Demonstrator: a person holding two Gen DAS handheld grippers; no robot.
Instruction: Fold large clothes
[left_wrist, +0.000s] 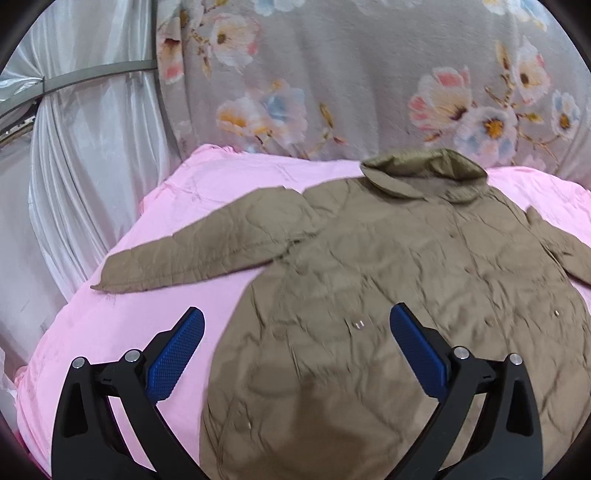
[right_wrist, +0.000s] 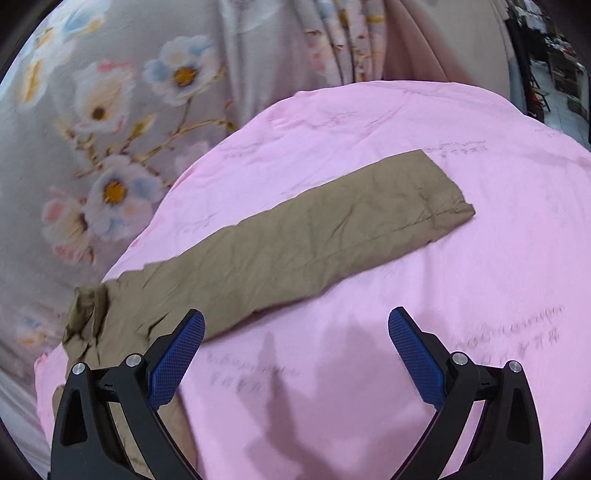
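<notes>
A khaki quilted jacket (left_wrist: 388, 280) lies spread flat on a pink sheet (left_wrist: 122, 317), collar at the far side. Its left sleeve (left_wrist: 207, 247) stretches out to the left. My left gripper (left_wrist: 295, 314) hovers open above the jacket's lower left body, with nothing between its blue pads. In the right wrist view the other sleeve (right_wrist: 332, 229) lies stretched out to the right across the pink sheet (right_wrist: 480, 277), cuff at the far right. My right gripper (right_wrist: 295, 317) stands open above the bare sheet just in front of that sleeve, holding nothing.
A grey floral cloth (left_wrist: 369, 74) hangs behind the pink surface. White curtains (left_wrist: 92, 147) hang at the left. Dark shelving (right_wrist: 554, 55) shows at the far right. The gripper's shadow (right_wrist: 295, 387) falls on the sheet.
</notes>
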